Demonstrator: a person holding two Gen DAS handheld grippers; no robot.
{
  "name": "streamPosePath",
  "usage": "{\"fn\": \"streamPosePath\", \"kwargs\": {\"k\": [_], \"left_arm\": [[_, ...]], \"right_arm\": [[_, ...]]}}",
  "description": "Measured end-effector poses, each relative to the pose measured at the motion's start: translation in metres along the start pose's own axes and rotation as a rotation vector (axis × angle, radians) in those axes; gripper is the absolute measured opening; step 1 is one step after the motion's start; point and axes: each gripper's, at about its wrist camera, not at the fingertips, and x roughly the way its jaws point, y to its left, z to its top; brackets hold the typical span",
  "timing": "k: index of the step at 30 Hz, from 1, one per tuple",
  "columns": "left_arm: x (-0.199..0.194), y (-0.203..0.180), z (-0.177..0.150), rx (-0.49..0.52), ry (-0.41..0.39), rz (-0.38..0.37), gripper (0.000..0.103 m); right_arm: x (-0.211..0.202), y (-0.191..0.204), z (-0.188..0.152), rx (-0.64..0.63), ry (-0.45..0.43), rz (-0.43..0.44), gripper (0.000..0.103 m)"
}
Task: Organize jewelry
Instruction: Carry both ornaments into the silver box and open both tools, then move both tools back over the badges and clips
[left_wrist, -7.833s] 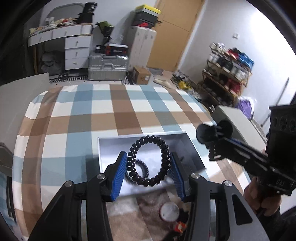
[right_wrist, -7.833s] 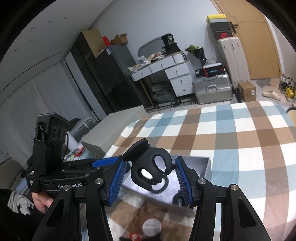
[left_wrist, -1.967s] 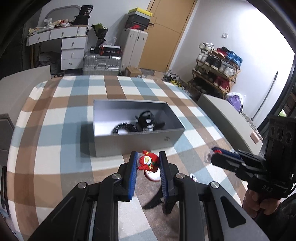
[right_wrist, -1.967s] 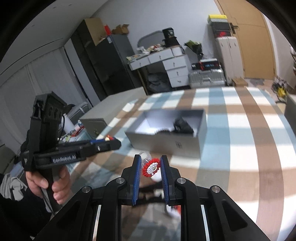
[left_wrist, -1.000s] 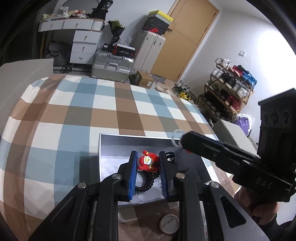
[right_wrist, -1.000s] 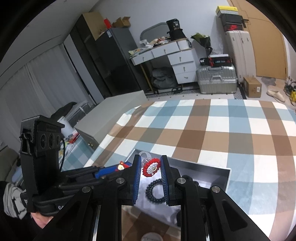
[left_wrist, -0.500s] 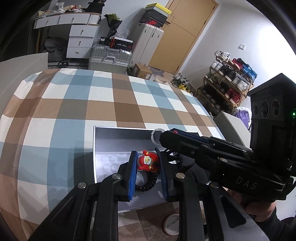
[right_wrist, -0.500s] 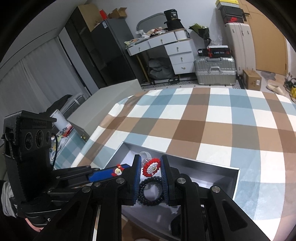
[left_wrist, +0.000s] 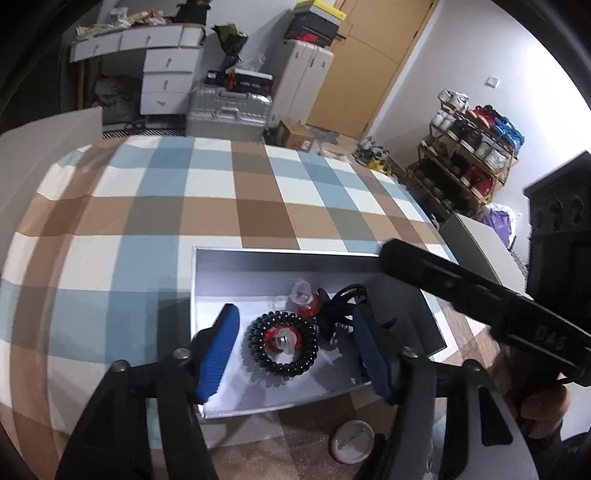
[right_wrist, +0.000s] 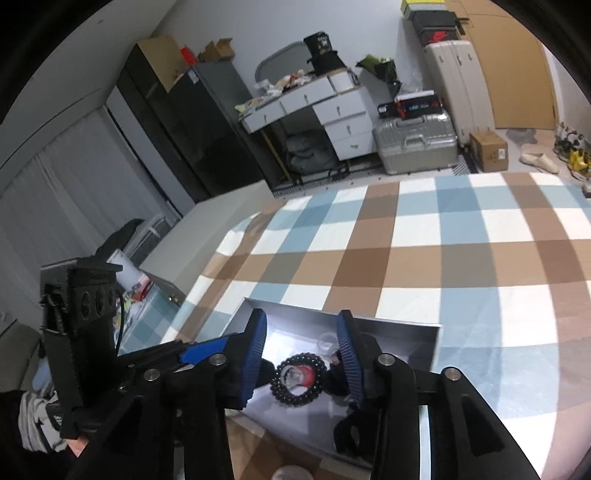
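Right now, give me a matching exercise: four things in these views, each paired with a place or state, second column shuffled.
Things:
1. black bead bracelet
2. round pin badge
3. left hand-held gripper
4. grey box

Places or states:
A. on the checked cloth, outside the box, on its near side
B. open, nothing between its blue pads
C. lying flat on the box floor, a small red piece inside its ring
D. sitting on the checked cloth, holding the jewelry

Pairs: 1-C, 2-A, 3-B, 4-D
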Motion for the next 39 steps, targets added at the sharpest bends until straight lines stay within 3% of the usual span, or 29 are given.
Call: {"fn": "streamPosePath", "kwargs": {"k": [2, 4, 6, 12, 26, 29, 33, 36, 39], "left_arm": [[-0.005, -0.002, -0.001, -0.002, -0.003, 0.0, 0.059], [-0.007, -0.005, -0.002, 0.004, -0.006, 0.009, 0.059], [-0.014, -0.01, -0.004, 0.021, -0.018, 0.026, 0.059], [-0.031, -0.021, -0.01, 0.035, -0.052, 0.041, 0.06], [-0.062, -0.041, -0.041, 0.057, -0.125, 0.063, 0.081], [-0.065, -0.044, -0.049, 0.062, -0.129, 0.078, 0.082], [-0.066, -0.049, -0.065, 0.085, -0.136, 0.106, 0.101], [-0.07, -0.052, -0.079, 0.107, -0.165, 0.13, 0.102], [-0.066, -0.049, -0.087, 0.103, -0.139, 0.151, 0.102]], "right_arm": [[-0.011, 0.0, -0.002, 0.003, -0.025, -0.009, 0.048], [-0.024, 0.001, -0.004, 0.019, -0.052, -0.015, 0.071], [-0.04, 0.002, -0.008, 0.027, -0.089, -0.016, 0.079], [-0.075, 0.01, -0.023, 0.01, -0.128, -0.05, 0.083], [-0.135, 0.024, -0.073, -0.06, -0.152, -0.157, 0.094], [-0.142, 0.026, -0.085, -0.086, -0.139, -0.174, 0.095], [-0.143, 0.024, -0.102, -0.087, -0.11, -0.173, 0.096], [-0.137, 0.021, -0.119, -0.079, -0.072, -0.172, 0.096], [-0.127, 0.013, -0.136, -0.058, -0.019, -0.172, 0.096]]}}
